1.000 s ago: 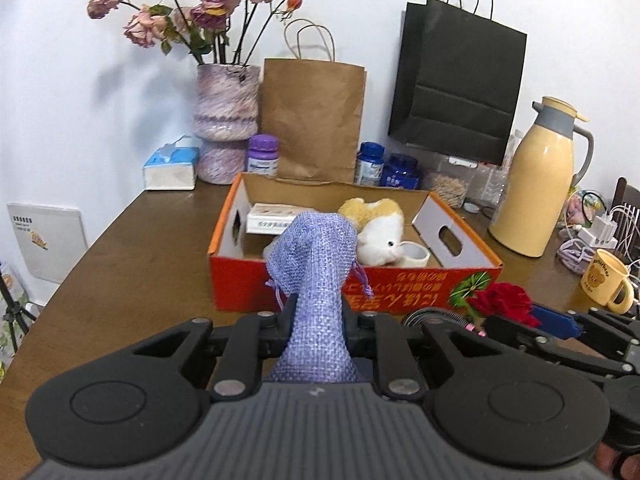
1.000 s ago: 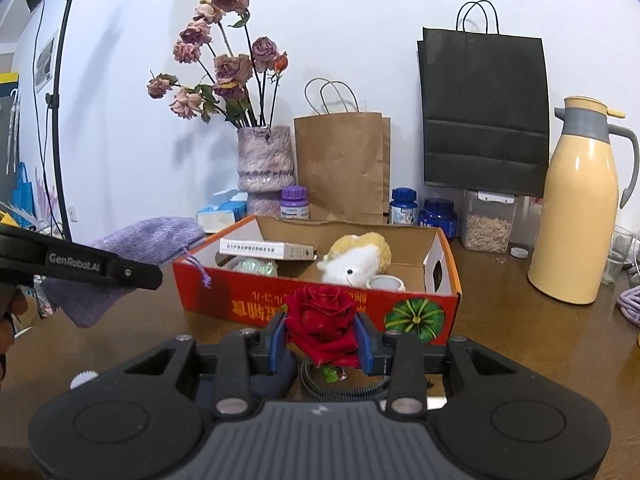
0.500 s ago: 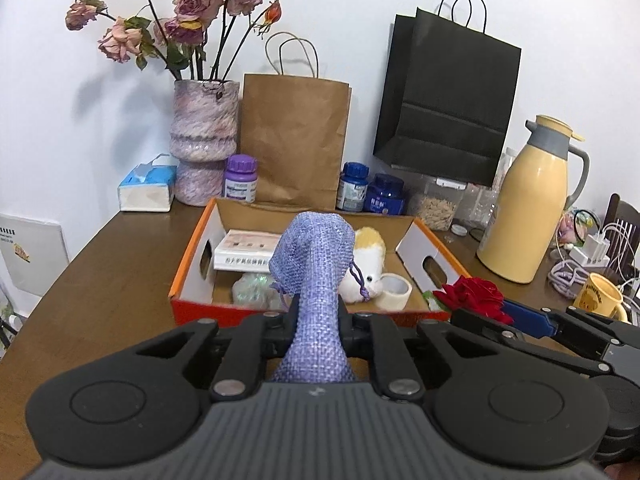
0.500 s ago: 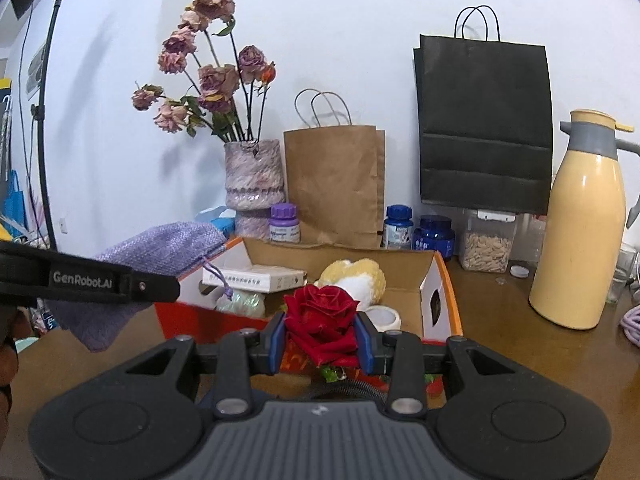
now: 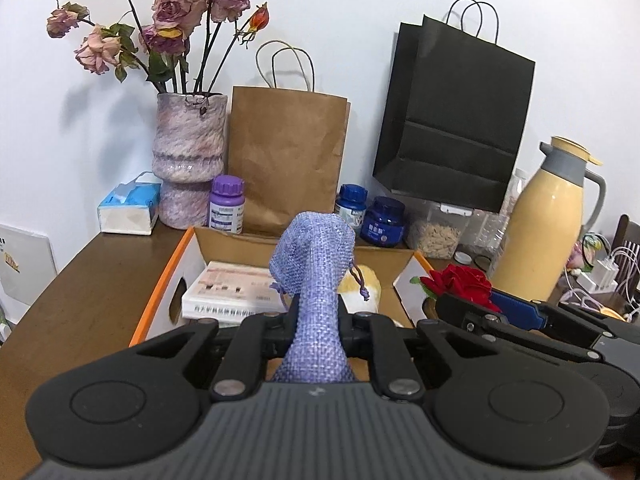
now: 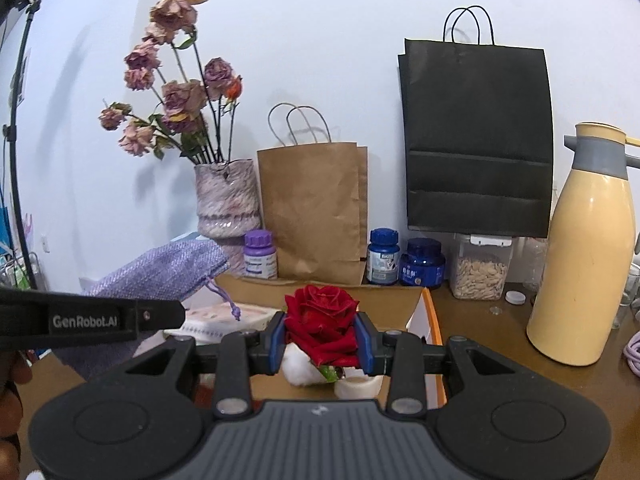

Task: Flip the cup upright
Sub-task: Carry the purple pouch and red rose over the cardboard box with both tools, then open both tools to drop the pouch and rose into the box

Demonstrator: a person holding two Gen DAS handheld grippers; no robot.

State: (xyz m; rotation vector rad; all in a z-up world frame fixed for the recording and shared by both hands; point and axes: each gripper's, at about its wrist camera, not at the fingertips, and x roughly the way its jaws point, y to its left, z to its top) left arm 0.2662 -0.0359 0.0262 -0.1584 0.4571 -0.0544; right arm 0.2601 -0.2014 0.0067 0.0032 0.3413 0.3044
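table (image 5: pixel 92 280): brown wood, crowded along the wall | box (image 5: pixel 160 300): orange, open, holds a booklet (image 5: pixel 232 292) and plush toy (image 5: pixel 366 284) | left gripper (image 5: pixel 318 316): clamped on lavender pouch (image 5: pixel 314 264) above the box | right gripper (image 6: pixel 322 340): clamped on red rose (image 6: pixel 322 316) | cup: cannot tell where, none visible in either view

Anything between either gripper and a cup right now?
Yes, both sets of jaws are full. The left gripper is shut on a purple pouch, and the right gripper is shut on a red rose. No overturned cup is identifiable in either view.
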